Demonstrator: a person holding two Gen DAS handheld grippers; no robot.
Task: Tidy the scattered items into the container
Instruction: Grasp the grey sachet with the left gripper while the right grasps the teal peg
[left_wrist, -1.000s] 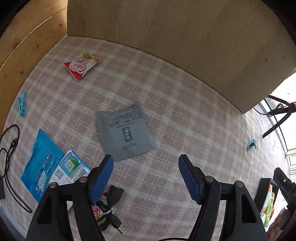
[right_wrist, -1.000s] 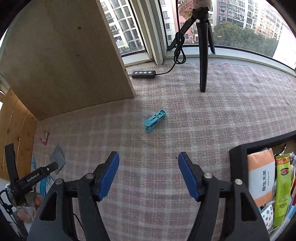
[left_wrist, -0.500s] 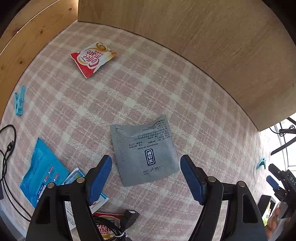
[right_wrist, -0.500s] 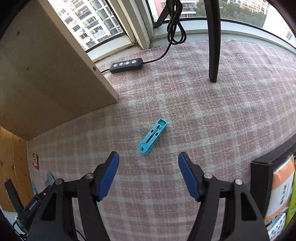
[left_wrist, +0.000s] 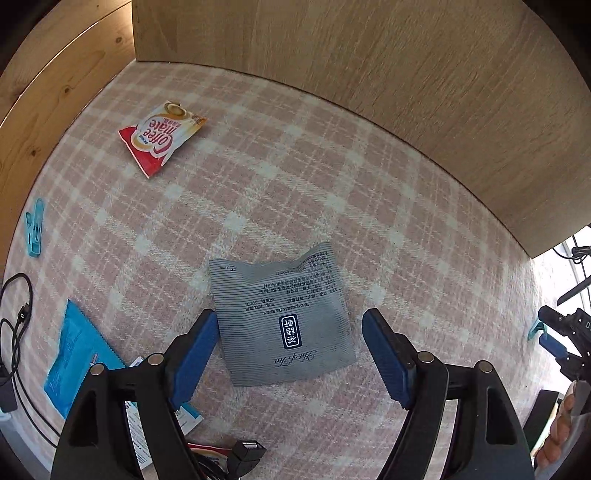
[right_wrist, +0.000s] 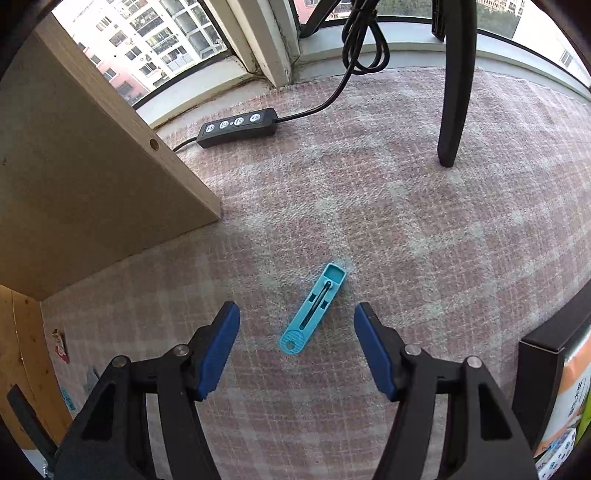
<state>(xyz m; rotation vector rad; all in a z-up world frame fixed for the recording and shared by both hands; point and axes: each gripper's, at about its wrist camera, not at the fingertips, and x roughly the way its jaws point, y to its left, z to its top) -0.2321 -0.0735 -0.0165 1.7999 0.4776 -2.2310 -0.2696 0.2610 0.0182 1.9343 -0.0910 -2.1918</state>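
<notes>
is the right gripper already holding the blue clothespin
No, the right gripper is open, and the blue clothespin lies on the checked cloth between its fingers, untouched.

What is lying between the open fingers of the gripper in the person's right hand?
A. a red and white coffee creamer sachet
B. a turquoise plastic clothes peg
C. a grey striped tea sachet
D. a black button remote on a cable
B: in the right wrist view the turquoise plastic clothes peg lies flat on the pink checked cloth, framed by the open right gripper, untouched.

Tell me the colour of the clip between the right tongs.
Turquoise clip, clearest in the right wrist view.
</notes>
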